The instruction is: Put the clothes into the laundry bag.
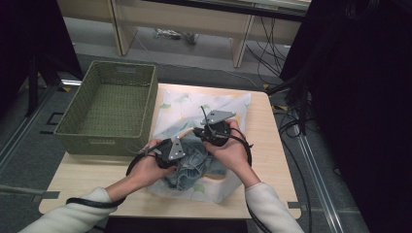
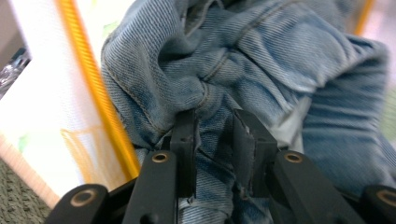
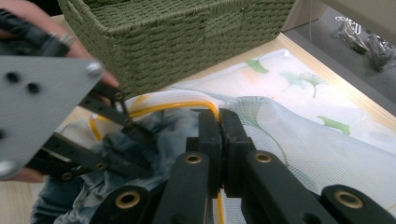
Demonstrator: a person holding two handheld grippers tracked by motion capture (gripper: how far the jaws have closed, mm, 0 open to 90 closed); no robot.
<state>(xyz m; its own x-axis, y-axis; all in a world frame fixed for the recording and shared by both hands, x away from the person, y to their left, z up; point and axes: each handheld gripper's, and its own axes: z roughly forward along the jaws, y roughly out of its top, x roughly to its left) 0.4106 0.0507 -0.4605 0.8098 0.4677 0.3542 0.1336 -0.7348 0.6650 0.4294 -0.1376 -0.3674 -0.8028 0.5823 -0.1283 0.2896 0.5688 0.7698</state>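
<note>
A white mesh bag (image 1: 194, 109) printed with green leaves lies on the wooden table (image 1: 97, 179), and crumpled blue jeans (image 1: 194, 167) sit in its mouth. In the left gripper view my left gripper (image 2: 215, 128) is shut on a bunched fold of the jeans (image 2: 261, 60), beside the bag's yellow rim (image 2: 93, 79). My right gripper (image 3: 219, 121) is shut on that yellow rim (image 3: 173, 106) and holds the mesh (image 3: 303, 140) up off the denim. From above, the left gripper (image 1: 184, 159) and right gripper (image 1: 200, 136) sit close together over the bag.
A green woven basket (image 1: 111, 104) stands at the table's far left, right behind the bag, and it looks bare inside. The right gripper view has the basket wall (image 3: 177, 32) just beyond the left gripper (image 3: 135, 130). Cables trail on the floor at the right.
</note>
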